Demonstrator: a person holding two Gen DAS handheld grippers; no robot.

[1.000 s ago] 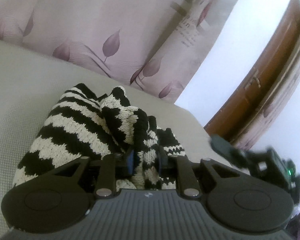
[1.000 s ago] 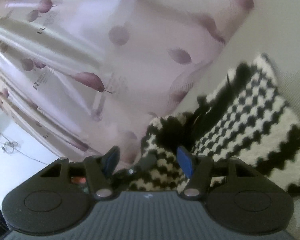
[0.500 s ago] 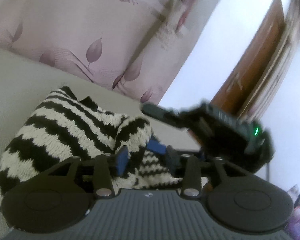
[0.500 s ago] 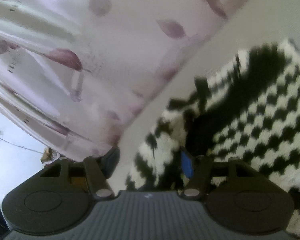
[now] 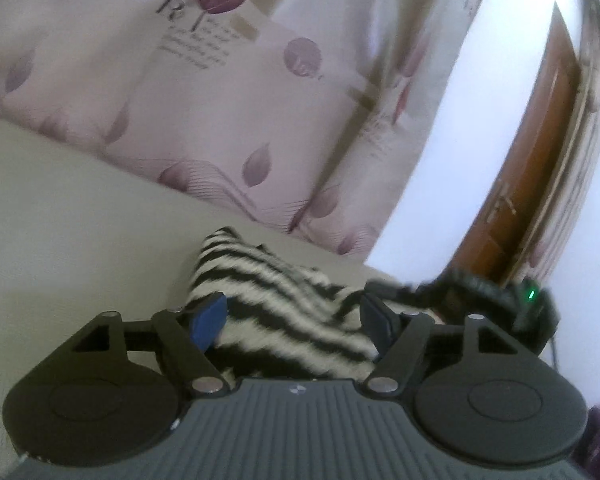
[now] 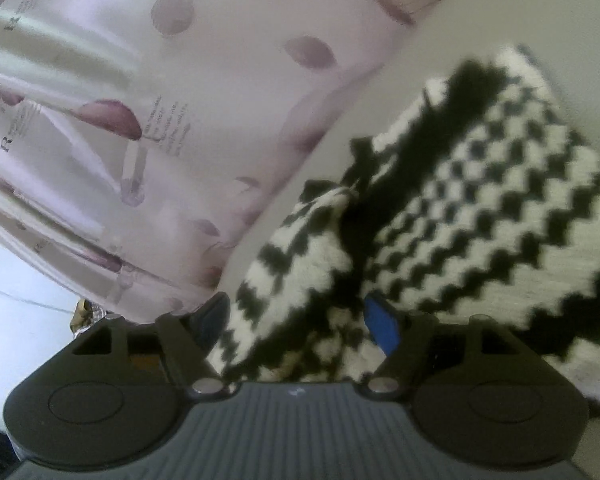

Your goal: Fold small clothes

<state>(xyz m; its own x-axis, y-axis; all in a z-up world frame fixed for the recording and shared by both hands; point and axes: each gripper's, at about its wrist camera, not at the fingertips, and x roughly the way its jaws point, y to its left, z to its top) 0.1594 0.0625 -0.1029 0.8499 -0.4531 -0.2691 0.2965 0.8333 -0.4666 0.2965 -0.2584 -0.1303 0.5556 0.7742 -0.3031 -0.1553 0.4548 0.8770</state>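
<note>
A black-and-white zigzag knit garment (image 5: pixel 284 300) lies on a pale surface (image 5: pixel 80 216). In the left wrist view my left gripper (image 5: pixel 294 318) stands open just above it, its blue pads (image 5: pixel 209 317) wide apart, nothing held. The other gripper's black body with a green light (image 5: pixel 500 300) shows at the right. In the right wrist view the knit (image 6: pixel 480 200) lies partly folded, with a flap (image 6: pixel 300 256) turned over. My right gripper (image 6: pixel 300 320) is open, jaws either side of that flap's near edge without pinching it.
A pink curtain with purple leaf prints (image 5: pixel 220 100) hangs behind the surface and fills the left of the right wrist view (image 6: pixel 140 120). A brown wooden door (image 5: pixel 528 168) and a white wall (image 5: pixel 460 140) stand at the right.
My left gripper was shut on the knit, then opened and let it go. It pulled back. The right gripper stayed open and moved closer over the folded flap.
</note>
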